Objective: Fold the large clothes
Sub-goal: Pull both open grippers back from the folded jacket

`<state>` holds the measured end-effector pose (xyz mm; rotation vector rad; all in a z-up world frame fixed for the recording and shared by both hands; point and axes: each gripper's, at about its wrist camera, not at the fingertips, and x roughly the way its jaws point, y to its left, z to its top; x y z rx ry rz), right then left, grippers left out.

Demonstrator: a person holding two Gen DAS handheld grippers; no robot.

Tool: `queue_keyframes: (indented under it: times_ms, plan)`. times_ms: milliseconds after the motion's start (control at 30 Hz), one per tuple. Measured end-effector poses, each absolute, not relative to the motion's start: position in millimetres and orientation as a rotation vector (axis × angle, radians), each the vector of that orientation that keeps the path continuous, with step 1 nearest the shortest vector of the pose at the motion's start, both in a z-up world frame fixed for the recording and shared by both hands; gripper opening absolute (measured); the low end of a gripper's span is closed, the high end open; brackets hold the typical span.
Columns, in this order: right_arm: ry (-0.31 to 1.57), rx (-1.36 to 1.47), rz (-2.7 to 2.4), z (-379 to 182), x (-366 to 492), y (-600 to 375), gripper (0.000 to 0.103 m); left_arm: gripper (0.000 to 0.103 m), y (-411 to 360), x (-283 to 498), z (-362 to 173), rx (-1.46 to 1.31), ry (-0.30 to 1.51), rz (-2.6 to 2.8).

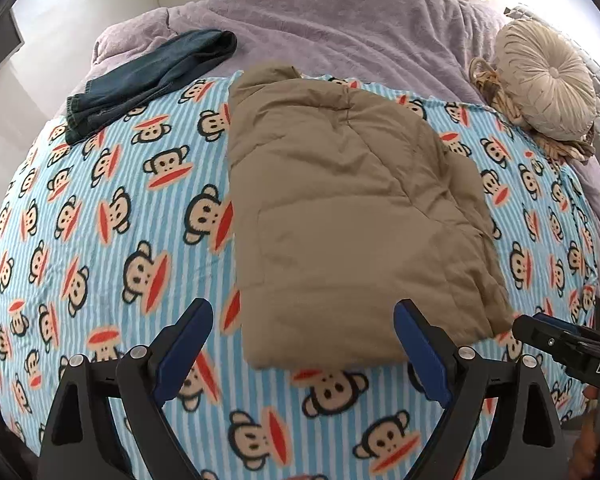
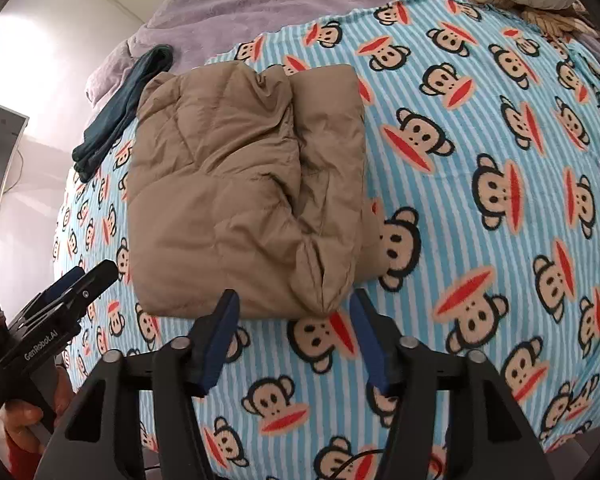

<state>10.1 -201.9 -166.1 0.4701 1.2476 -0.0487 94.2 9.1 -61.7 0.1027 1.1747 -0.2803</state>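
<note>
**Item: tan padded jacket, folded, on bed**

- Tan padded jacket (image 1: 340, 208): centre of frame in the left wrist view, lying as a compact folded bundle on the monkey-print blanket (image 1: 100, 240).
- Left gripper (image 1: 304, 336): lower frame, fingers spread wide, nothing between them, clear of the jacket's near edge.
- Right gripper (image 2: 294, 320): lower centre of its own view, fingers parted and empty, just short of the bundle.
- Dark blue garment (image 1: 148, 76): upper left, also folded.
- Round cushion (image 1: 548, 84): upper right.
- Step, as judged: fold released; jacket appears finished.
- Next move calls for: tidying the loose right-hand flap, or setting the bundle aside.
</note>
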Motion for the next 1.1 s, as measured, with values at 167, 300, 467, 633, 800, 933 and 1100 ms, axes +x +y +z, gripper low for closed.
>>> queue_keyframes:
  times_ms: [167,300,467,633,800,933,1100]
  plan:
    - [1.219,0.45,-0.07,-152,-4,-198,0.076,0.103,20,74,-53,0.064,1.175,-0.262]
    - [1.2,0.436,-0.088,-142,-14,-195,0.08,0.103,26,60,-45,0.079,1.176,-0.245]
    - [1.194,0.391,-0.124,-134,-27,-189,0.087,0.103,32,46,-35,0.12,1.149,-0.198]
    - [1.131,0.292,-0.165,-117,-36,-177,0.103,0.103,38,34,-25,0.133,1.111,-0.177]
    - [1.078,0.249,-0.186,-100,-39,-169,0.103,0.103,42,28,-12,0.113,1.087,-0.166]
    - [1.09,0.269,-0.178,-91,-39,-165,0.103,0.103,45,28,0,0.091,1.068,-0.168]
    - [1.058,0.267,-0.179,-79,-44,-160,0.103,0.103,49,26,12,0.086,1.041,-0.149]
